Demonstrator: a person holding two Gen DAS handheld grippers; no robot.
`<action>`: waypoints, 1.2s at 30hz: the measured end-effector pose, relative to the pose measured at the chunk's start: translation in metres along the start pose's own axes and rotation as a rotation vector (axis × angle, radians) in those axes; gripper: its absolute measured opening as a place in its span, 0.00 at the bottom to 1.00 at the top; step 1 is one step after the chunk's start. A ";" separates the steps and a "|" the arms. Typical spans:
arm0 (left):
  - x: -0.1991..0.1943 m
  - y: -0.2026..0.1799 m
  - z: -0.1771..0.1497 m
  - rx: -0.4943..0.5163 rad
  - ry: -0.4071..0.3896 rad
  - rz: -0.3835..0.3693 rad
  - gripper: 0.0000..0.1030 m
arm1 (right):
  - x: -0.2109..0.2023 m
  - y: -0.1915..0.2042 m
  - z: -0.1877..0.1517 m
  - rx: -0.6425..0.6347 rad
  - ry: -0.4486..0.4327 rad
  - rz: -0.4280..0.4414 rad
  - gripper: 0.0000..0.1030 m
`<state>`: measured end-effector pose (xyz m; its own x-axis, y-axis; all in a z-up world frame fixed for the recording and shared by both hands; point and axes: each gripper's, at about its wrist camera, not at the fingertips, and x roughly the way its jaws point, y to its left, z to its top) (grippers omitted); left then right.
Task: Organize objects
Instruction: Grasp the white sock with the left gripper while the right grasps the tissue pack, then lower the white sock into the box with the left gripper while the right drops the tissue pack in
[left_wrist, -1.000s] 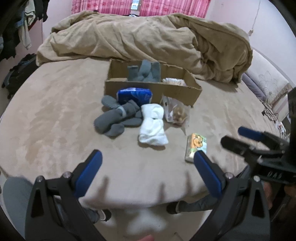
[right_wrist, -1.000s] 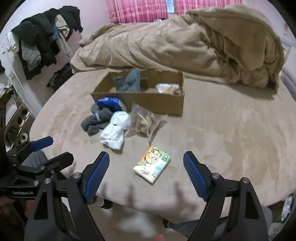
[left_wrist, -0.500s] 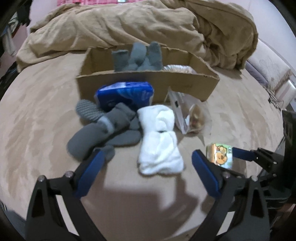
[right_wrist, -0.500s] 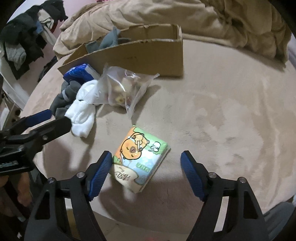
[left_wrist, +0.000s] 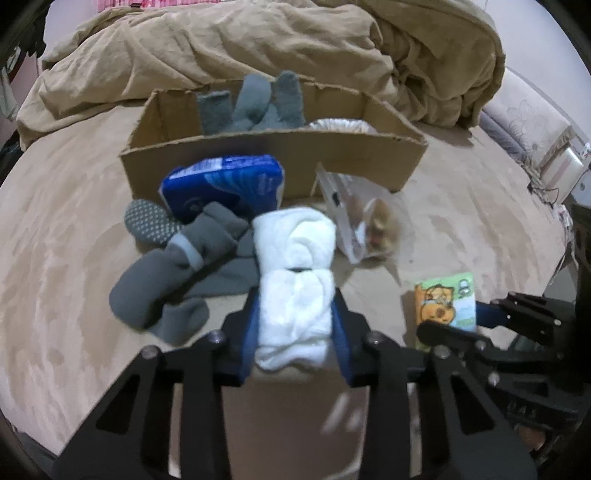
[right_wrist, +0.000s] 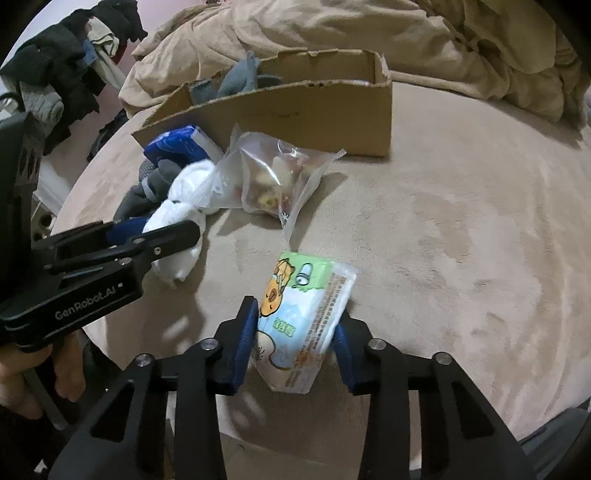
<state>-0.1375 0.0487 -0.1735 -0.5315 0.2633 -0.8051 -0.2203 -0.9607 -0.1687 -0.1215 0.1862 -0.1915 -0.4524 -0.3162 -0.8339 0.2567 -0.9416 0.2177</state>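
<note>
**Both grippers clamp down at once: white socks on the left, tissue pack on the right**

Half a second ago both sets of fingers stood wide apart above the bed; now each has closed on a target. That shift turns an approach into a double grasp, and I judge the next stage to be carrying both items to the cardboard box (left_wrist: 273, 162).

Starting at the left of the left wrist view, the loose grey socks (left_wrist: 173, 280) lie untouched on the tan bedspread (left_wrist: 66, 258), one showing a dotted sole. Just behind them a blue tissue pack (left_wrist: 225, 186) leans against the box's front wall. The left gripper (left_wrist: 293, 325) has its blue pads pressed against both sides of the white sock bundle (left_wrist: 295, 273), gripping its near end; the far end lies on the bedspread, touching the grey socks. Whether the bundle is lifted at all I cannot tell.

Further right sits a clear snack bag (left_wrist: 369, 225), near the box front. Beyond it, the right gripper (right_wrist: 293, 343) pinches the cartoon tissue pack (right_wrist: 299, 314) between its pads. The pack is tilted, its far end up, which suggests it is coming off the surface.

The box already holds more grey socks (left_wrist: 258, 107) and a pale wrapped item I cannot identify. With two items now grasped, three things remain outside on the bedspread: the grey socks, the blue pack and the snack bag. A crumpled duvet (left_wrist: 258, 48) is heaped behind the box.
</note>
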 end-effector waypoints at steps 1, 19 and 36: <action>-0.005 -0.001 -0.001 0.004 -0.010 -0.002 0.35 | -0.004 0.000 0.000 -0.002 -0.005 -0.001 0.31; -0.092 0.042 0.029 -0.041 -0.168 0.022 0.34 | -0.054 0.020 0.043 -0.039 -0.137 -0.019 0.24; 0.010 0.103 0.131 -0.139 -0.145 0.019 0.35 | 0.029 0.018 0.178 0.009 -0.187 -0.030 0.24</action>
<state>-0.2727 -0.0365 -0.1247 -0.6493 0.2452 -0.7200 -0.0994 -0.9659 -0.2393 -0.2817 0.1391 -0.1213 -0.6110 -0.3034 -0.7312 0.2334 -0.9516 0.1998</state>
